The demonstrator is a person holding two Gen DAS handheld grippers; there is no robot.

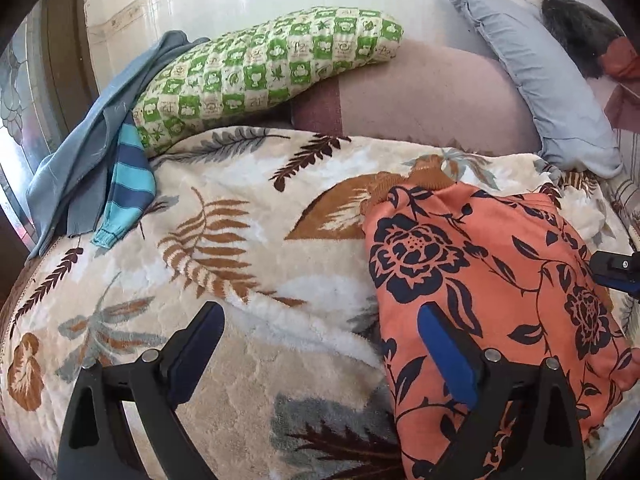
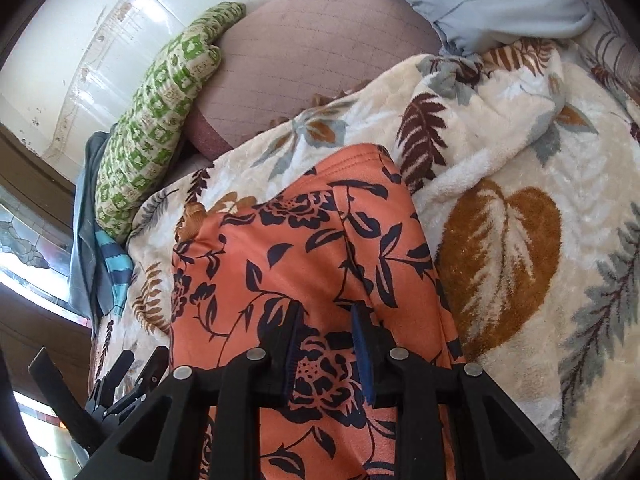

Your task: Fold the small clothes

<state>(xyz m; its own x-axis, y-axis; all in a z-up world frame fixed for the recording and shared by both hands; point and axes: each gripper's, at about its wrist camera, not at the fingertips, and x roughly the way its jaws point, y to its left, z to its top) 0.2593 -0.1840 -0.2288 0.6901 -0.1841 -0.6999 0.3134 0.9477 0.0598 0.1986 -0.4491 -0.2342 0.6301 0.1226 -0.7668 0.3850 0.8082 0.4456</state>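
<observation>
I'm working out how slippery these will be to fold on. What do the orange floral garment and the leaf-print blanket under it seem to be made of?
Orange floral garment: looks like a thin, smooth woven or knit fabric with a faint sheen, draping in soft folds. Leaf-print blanket: apparently plush fleece, matte and fuzzy, with visible raised pile.

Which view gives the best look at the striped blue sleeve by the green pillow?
Left wrist view: the striped blue sleeve shows clearly with its cuff, beside the green checked pillow. Right wrist view shows only a small sliver of it at the left edge.
</observation>
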